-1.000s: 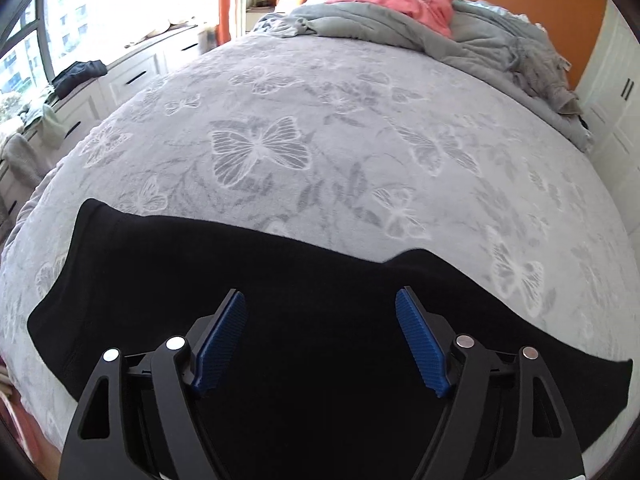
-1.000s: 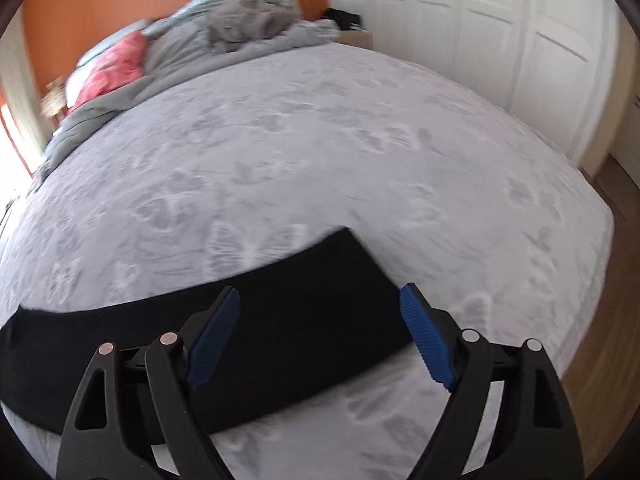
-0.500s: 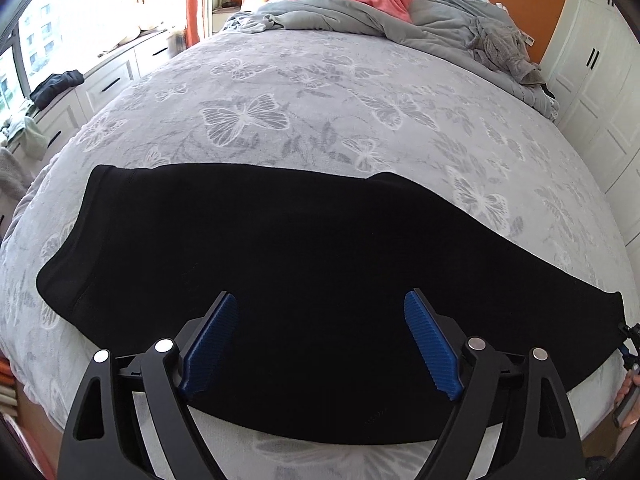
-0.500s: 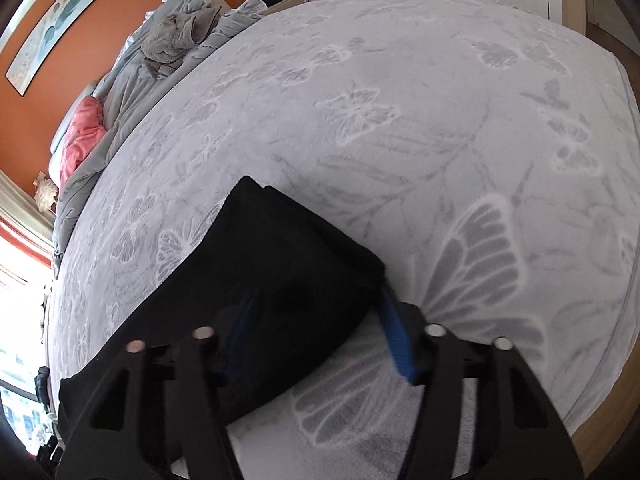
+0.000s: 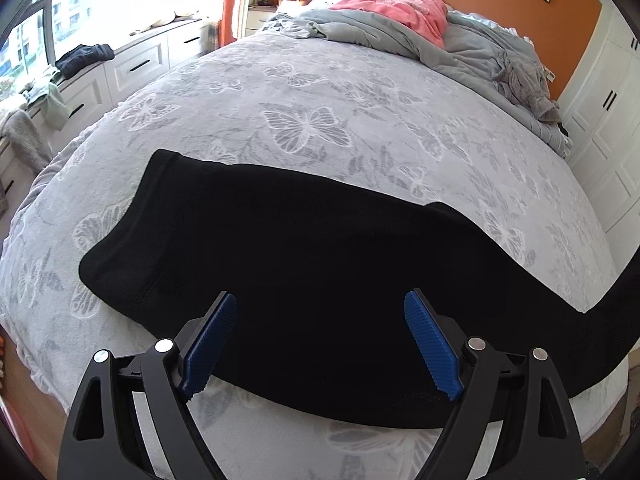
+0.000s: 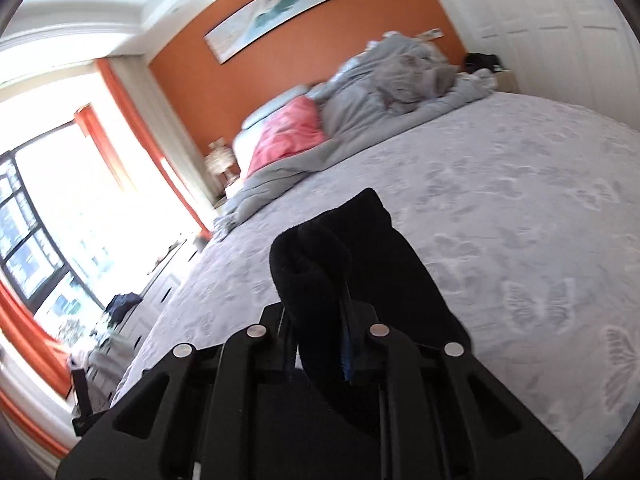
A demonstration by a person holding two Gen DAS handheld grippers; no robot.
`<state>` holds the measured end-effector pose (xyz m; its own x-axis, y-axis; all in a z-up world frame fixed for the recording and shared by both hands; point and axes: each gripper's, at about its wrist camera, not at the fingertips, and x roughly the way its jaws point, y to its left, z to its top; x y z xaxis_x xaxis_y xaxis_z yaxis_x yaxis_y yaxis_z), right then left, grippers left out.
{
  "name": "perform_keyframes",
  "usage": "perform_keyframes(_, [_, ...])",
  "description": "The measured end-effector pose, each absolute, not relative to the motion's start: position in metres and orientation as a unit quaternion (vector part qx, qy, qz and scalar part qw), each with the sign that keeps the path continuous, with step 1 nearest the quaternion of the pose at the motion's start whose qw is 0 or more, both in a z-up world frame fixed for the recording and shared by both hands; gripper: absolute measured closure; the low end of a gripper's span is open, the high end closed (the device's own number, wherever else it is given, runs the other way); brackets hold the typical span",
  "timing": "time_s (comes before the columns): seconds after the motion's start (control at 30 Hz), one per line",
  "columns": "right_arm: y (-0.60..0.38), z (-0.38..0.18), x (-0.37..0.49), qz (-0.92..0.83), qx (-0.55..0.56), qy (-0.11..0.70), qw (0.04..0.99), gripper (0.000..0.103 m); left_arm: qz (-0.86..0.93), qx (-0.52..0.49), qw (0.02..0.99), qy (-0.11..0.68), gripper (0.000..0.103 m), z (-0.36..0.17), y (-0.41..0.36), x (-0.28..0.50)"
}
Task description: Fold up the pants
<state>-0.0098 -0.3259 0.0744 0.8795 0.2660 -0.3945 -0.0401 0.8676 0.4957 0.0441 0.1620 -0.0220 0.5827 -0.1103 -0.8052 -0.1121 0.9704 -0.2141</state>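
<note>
Black pants (image 5: 312, 264) lie folded lengthwise across the near part of a grey butterfly-print bed (image 5: 320, 92). The waist end is at the left and the leg end rises off the bed at the right edge. My left gripper (image 5: 320, 340) is open and empty, hovering over the pants' near edge. My right gripper (image 6: 320, 320) is shut on the leg end of the pants (image 6: 344, 248) and holds it lifted above the bed (image 6: 520, 200).
A rumpled grey duvet (image 5: 460, 48) and a pink pillow (image 5: 400, 4) lie at the bed's head. White drawers with clothes on top (image 5: 84, 56) stand under the window at left. White wardrobe doors (image 5: 612, 92) stand at right.
My right gripper closed on the leg end of the pants and lifted it off the bed. My left gripper stayed open over the pants' near edge and shifted a little.
</note>
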Motion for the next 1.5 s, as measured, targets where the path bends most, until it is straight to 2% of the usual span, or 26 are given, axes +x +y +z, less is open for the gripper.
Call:
perform_keyframes(0.1, [-0.244, 0.072, 0.016, 0.159, 0.205, 0.269, 0.927, 0.087, 0.009, -0.133, 0.882, 0.451, 0.020, -0.018, 0.180, 0.039])
perform_keyframes(0.2, [-0.174, 0.044, 0.032, 0.200, 0.150, 0.318, 0.915, 0.086, 0.015, -0.142, 0.883, 0.447, 0.020, -0.016, 0.196, 0.035])
perform_keyframes(0.3, [-0.122, -0.010, 0.046, 0.223, 0.116, 0.393, 0.884, 0.083, 0.020, -0.143, 0.882, 0.448, 0.020, -0.018, 0.208, 0.030])
perform_keyframes(0.4, [-0.093, -0.069, 0.050, 0.234, 0.075, 0.464, 0.851, 0.074, 0.020, -0.143, 0.880, 0.452, 0.020, -0.019, 0.217, 0.027])
perform_keyframes(0.57, [-0.073, -0.080, 0.031, 0.212, 0.002, 0.442, 0.871, 0.071, 0.018, -0.144, 0.880, 0.453, 0.020, -0.020, 0.224, 0.021])
perform_keyframes(0.63, [-0.067, -0.075, 0.030, 0.214, -0.017, 0.436, 0.874, 0.092, 0.014, -0.143, 0.879, 0.454, 0.020, -0.020, 0.223, 0.020])
perform_keyframes(0.73, [-0.059, -0.050, 0.022, 0.202, -0.029, 0.402, 0.893, 0.092, 0.007, -0.137, 0.881, 0.453, 0.020, -0.019, 0.219, 0.020])
perform_keyframes(0.77, [-0.056, -0.047, 0.022, 0.197, -0.039, 0.397, 0.896, 0.089, 0.005, -0.134, 0.882, 0.452, 0.020, -0.019, 0.217, 0.019])
perform_keyframes(0.8, [-0.053, -0.050, 0.025, 0.198, -0.040, 0.403, 0.893, 0.082, 0.005, -0.129, 0.883, 0.450, 0.020, -0.019, 0.215, 0.018])
perform_keyframes(0.83, [-0.050, -0.060, 0.031, 0.210, -0.044, 0.428, 0.878, 0.069, 0.005, -0.124, 0.884, 0.451, 0.018, -0.020, 0.212, 0.018])
perform_keyframes(0.9, [-0.051, -0.074, 0.035, 0.203, -0.056, 0.466, 0.860, 0.063, 0.000, -0.113, 0.882, 0.457, 0.018, -0.022, 0.204, 0.020])
perform_keyframes(0.97, [-0.069, -0.060, 0.025, 0.201, -0.042, 0.452, 0.868, 0.051, -0.009, -0.109, 0.880, 0.463, 0.018, -0.024, 0.198, 0.022])
perform_keyframes(1.0, [-0.086, -0.048, 0.018, 0.191, -0.028, 0.437, 0.878, 0.034, -0.016, -0.109, 0.880, 0.463, 0.018, -0.023, 0.195, 0.021])
perform_keyframes(1.03, [-0.111, -0.034, 0.009, 0.170, -0.009, 0.417, 0.893, 0.025, -0.021, -0.109, 0.880, 0.462, 0.018, -0.023, 0.192, 0.021])
perform_keyframes(1.1, [-0.163, -0.015, -0.007, 0.113, 0.027, 0.393, 0.912, 0.020, -0.034, -0.102, 0.883, 0.457, 0.017, -0.020, 0.184, 0.020])
perform_keyframes(1.17, [-0.226, -0.017, -0.017, 0.039, 0.080, 0.411, 0.907, 0.020, -0.041, -0.093, 0.884, 0.456, 0.017, -0.020, 0.174, 0.021])
perform_keyframes(1.3, [-0.313, -0.064, -0.039, -0.026, 0.235, 0.464, 0.854, 0.019, -0.053, -0.086, 0.881, 0.462, 0.017, -0.020, 0.152, 0.025])
perform_keyframes(1.37, [-0.321, -0.085, -0.046, -0.002, 0.288, 0.469, 0.835, 0.019, -0.058, -0.084, 0.883, 0.458, 0.017, -0.018, 0.142, 0.026])
perform_keyframes(1.47, [-0.311, -0.108, -0.044, 0.014, 0.307, 0.473, 0.826, 0.020, -0.064, -0.086, 0.884, 0.455, 0.017, -0.016, 0.127, 0.030])
perform_keyframes(1.5, [-0.306, -0.109, -0.044, 0.007, 0.295, 0.464, 0.835, 0.039, -0.066, -0.088, 0.883, 0.455, 0.017, -0.016, 0.122, 0.033])
